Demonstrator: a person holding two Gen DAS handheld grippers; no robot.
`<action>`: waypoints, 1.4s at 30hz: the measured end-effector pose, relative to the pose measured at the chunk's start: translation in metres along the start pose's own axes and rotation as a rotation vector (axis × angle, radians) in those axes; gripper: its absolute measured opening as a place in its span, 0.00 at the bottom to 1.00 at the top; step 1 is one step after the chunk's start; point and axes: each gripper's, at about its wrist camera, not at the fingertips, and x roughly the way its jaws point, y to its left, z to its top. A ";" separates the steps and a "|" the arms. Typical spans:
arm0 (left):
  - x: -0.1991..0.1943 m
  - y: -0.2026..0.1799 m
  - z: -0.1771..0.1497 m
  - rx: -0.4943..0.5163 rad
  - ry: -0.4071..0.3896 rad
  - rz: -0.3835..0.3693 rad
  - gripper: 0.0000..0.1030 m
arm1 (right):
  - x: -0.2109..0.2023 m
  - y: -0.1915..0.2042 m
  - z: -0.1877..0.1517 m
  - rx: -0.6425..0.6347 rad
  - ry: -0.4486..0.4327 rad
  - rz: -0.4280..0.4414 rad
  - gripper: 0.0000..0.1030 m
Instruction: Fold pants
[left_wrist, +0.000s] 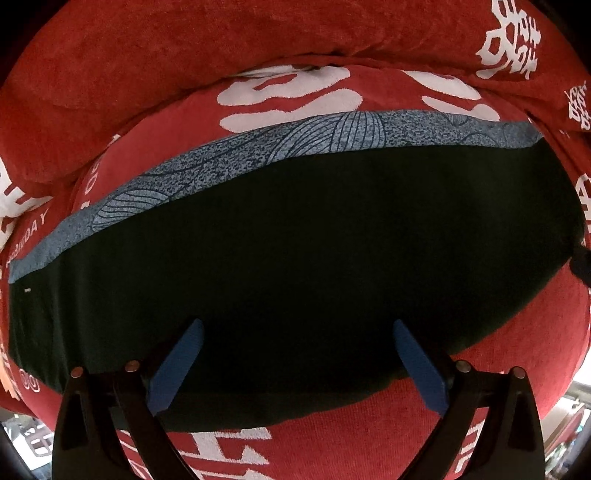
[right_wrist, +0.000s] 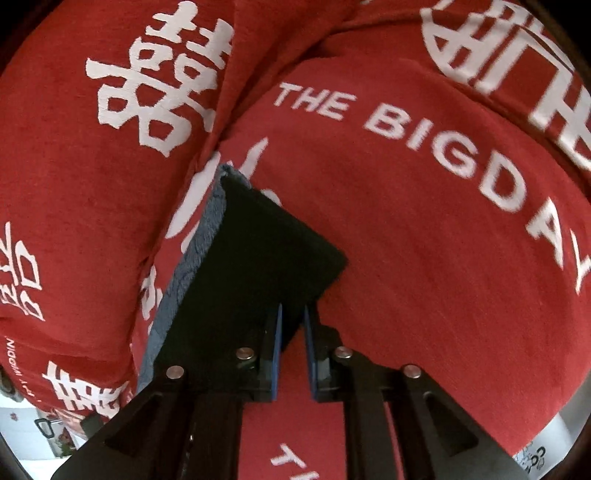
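Pants (left_wrist: 295, 251): dark, folded, lying on red cover (left_wrist: 147, 48), grey patterned band along far edge.
Left gripper (left_wrist: 295, 328): spread wide above pants.
Right gripper (right_wrist: 293, 314): pinching pants edge.

The left gripper (left_wrist: 297, 328) is held with its blue fingers (left_wrist: 177, 365) spread wide apart, nothing between them. The right gripper (right_wrist: 292, 314) has its fingers (right_wrist: 276, 354) nearly together, tips at a dark fold's edge.

Black pants (left_wrist: 295, 258) with a grey-blue leaf-line patterned band (left_wrist: 258, 147); red sofa cover (right_wrist: 424, 258) printed with white lettering; blue gripper pads (left_wrist: 177, 365).
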 end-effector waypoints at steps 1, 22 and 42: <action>0.000 0.000 0.001 0.000 0.002 -0.002 0.99 | -0.002 -0.001 -0.005 -0.005 0.013 0.004 0.16; 0.002 0.007 0.009 -0.003 0.010 -0.017 0.99 | 0.010 0.019 -0.087 -0.121 0.185 0.006 0.50; 0.006 0.005 0.004 0.009 -0.013 -0.025 1.00 | 0.004 0.002 -0.071 -0.080 0.141 0.074 0.52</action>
